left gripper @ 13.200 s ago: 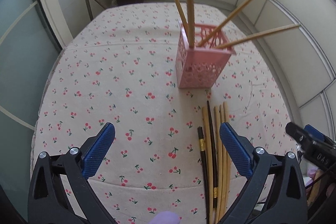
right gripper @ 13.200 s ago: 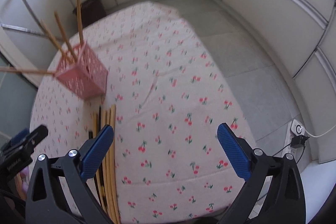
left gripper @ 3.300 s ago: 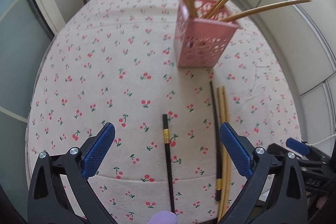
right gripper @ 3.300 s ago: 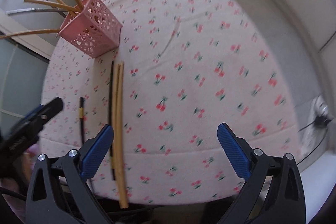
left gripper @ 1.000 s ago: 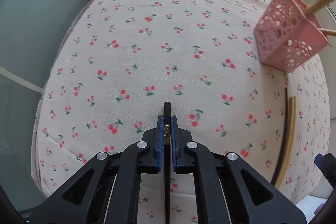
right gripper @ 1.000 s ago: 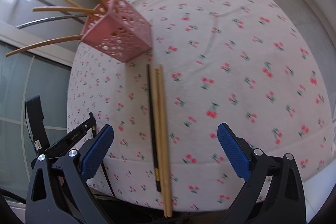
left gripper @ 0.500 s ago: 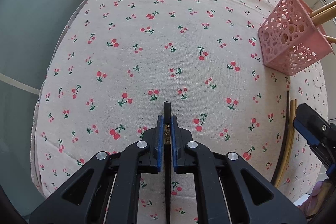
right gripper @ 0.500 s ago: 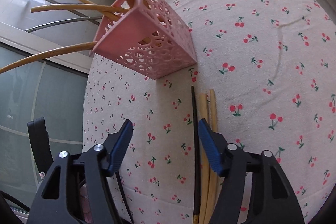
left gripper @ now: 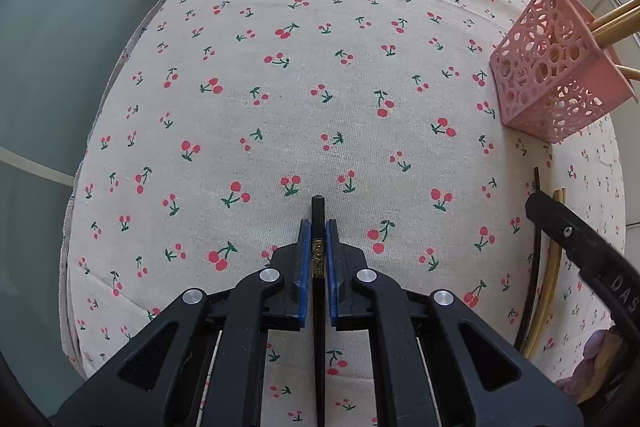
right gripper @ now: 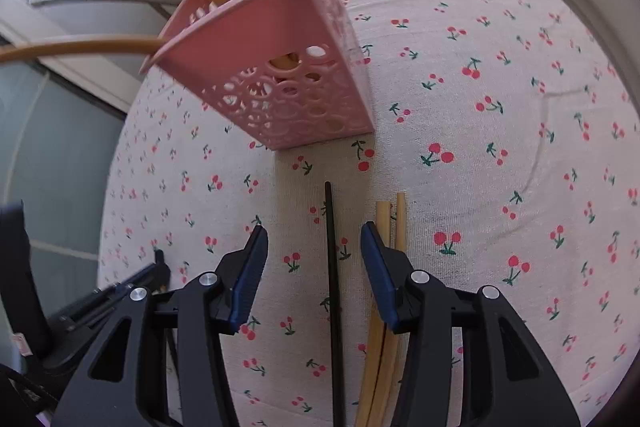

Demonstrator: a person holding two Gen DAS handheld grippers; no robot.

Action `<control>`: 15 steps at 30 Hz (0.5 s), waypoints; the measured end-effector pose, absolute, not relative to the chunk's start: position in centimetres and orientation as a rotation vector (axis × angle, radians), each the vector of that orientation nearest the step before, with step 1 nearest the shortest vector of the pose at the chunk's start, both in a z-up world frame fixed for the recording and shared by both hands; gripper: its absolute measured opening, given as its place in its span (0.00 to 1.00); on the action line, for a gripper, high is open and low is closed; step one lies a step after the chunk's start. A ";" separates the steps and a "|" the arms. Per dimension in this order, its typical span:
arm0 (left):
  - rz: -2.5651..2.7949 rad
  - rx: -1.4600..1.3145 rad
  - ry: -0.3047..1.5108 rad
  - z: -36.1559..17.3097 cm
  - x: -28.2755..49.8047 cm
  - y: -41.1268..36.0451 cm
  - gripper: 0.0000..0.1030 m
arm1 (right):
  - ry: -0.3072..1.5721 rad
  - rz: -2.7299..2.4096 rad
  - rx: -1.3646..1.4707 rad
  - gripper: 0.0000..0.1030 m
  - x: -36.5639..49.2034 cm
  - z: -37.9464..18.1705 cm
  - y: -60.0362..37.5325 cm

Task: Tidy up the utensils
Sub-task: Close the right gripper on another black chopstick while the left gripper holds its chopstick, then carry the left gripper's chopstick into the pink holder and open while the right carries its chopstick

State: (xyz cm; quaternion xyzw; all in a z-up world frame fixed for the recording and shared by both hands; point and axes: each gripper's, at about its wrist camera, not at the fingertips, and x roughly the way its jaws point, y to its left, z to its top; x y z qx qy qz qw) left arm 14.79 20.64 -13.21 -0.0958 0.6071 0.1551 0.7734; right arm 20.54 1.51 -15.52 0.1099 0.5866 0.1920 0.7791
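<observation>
My left tool (left gripper: 318, 243) pinches one black chopstick (left gripper: 318, 215) (gold band between the pads) near the bench's (left gripper: 280, 75) front edge. My right tool (right gripper: 312, 259) is closing around a second black chopstick (right gripper: 331, 247), untouched, below the pink basket (right gripper: 280, 75).

The tablecloth (left gripper: 360, 99) is a matt woven cloth with a fine visible weave, cream, printed with red cherries. The pink basket (right gripper: 280, 83) at the far side looks like smooth moulded plastic, pierced with round holes. The pale chopsticks (right gripper: 384, 307) look like plain matt wood or bamboo; the black chopstick (right gripper: 332, 267) has a smooth dark finish. Both grippers show matt black plastic arms, silvery metal rivets (left gripper: 269, 274) and blue ribbed pads (right gripper: 250, 275)
</observation>
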 end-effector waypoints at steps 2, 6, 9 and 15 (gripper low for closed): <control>0.342 -0.194 1.314 -13.2 14.8 20.4 0.07 | 1.267 0.403 0.168 0.47 20.5 -15.4 2.6; 0.341 -0.171 1.311 -13.3 14.9 20.0 0.07 | 1.237 0.349 -0.034 0.35 20.1 -15.4 5.0; 0.342 -0.168 1.308 -13.4 15.0 19.7 0.07 | 1.209 0.320 -0.093 0.14 19.8 -15.6 5.5; 0.318 -0.182 1.290 -13.3 14.9 20.2 0.06 | 1.229 0.334 0.032 0.05 20.0 -16.0 2.1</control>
